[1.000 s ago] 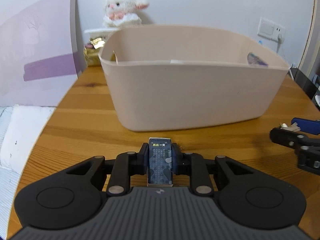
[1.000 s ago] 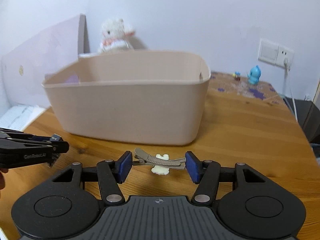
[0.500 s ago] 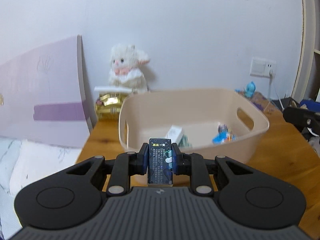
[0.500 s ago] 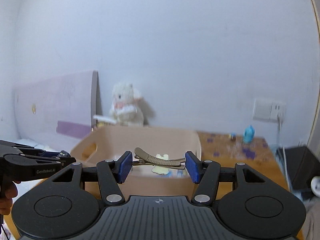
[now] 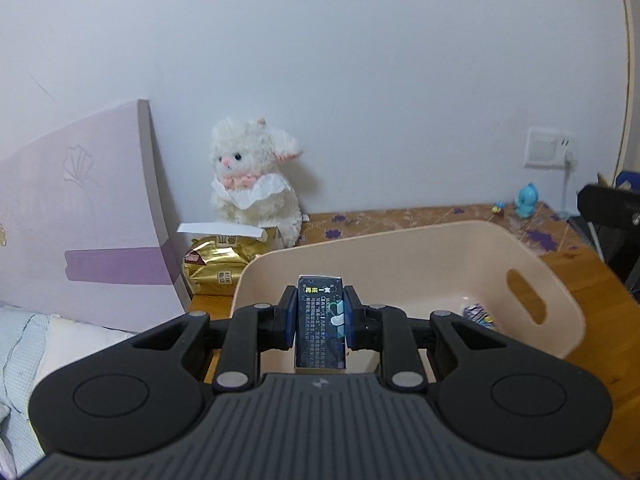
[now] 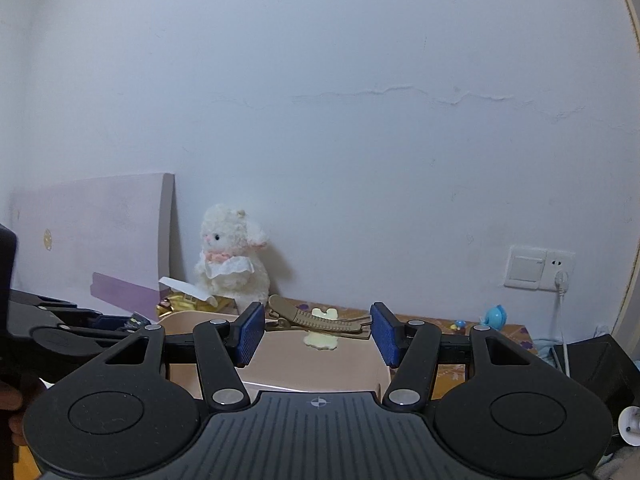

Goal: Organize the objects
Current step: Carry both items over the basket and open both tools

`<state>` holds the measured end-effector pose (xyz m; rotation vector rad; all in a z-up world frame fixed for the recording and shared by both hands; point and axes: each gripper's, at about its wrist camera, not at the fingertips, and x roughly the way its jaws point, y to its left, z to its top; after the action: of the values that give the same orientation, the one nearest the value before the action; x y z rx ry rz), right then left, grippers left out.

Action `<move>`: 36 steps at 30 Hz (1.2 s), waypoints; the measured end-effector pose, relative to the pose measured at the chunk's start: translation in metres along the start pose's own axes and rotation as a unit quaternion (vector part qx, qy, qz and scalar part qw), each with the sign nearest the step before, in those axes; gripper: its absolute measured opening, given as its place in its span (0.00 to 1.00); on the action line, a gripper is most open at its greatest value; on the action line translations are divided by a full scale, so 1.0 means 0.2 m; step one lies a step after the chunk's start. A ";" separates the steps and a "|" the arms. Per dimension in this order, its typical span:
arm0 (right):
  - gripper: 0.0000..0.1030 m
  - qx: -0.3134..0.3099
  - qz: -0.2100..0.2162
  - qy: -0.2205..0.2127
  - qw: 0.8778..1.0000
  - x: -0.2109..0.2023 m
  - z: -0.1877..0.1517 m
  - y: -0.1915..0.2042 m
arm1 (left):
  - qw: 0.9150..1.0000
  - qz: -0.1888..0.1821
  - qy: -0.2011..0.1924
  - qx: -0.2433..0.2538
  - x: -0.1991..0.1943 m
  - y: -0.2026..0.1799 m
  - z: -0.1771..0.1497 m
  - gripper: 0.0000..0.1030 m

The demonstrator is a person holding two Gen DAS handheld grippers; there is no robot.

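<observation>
My left gripper point(image 5: 320, 312) is shut on a small dark box with printed text point(image 5: 320, 324) and holds it above the near rim of the beige plastic bin point(image 5: 560, 312). A small purple packet point(image 5: 478, 316) lies inside the bin. My right gripper point(image 6: 318, 332) is shut on a tan hair clip with a cream bow point(image 6: 320, 320), held end to end between the blue pads point(image 6: 248, 334), above the bin point(image 6: 280, 356). The left gripper also shows at the left edge of the right wrist view point(image 6: 60, 320).
A white plush lamb point(image 5: 252, 184) sits on a gold bag point(image 5: 216, 264) behind the bin. A lilac board point(image 5: 80, 220) leans at the left. A blue toy point(image 5: 526, 200) and a wall socket with cable point(image 5: 550, 152) are at the back right. The wooden table point(image 5: 592, 264) runs right.
Both grippers have risen from table level in front of the bin and now hang above it, still holding their objects. The bin's inside has come into view.
</observation>
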<state>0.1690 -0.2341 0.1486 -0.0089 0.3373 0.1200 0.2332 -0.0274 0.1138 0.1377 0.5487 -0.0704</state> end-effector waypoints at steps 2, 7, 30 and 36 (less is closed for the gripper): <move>0.53 0.001 0.000 0.010 1.000 0.07 0.00 0.00 | 1.000 0.000 0.015 0.002 0.08 -0.01 0.00 0.24; 0.53 0.000 0.002 0.044 0.999 0.26 -0.05 0.02 | 0.998 0.008 0.059 0.009 0.28 -0.05 -0.04 0.24; 0.76 0.033 0.004 0.183 0.983 0.50 -0.30 -0.02 | 0.993 -0.003 0.120 0.009 0.40 -0.05 -0.09 0.78; 0.98 0.027 -0.003 0.149 0.988 0.35 -0.24 -0.04 | 0.996 -0.003 0.085 0.012 0.25 -0.07 -0.05 0.86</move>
<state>0.2202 -0.2343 0.0808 0.0270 0.6387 0.1036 0.2697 -0.0408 0.0774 0.1655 0.7180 -0.0712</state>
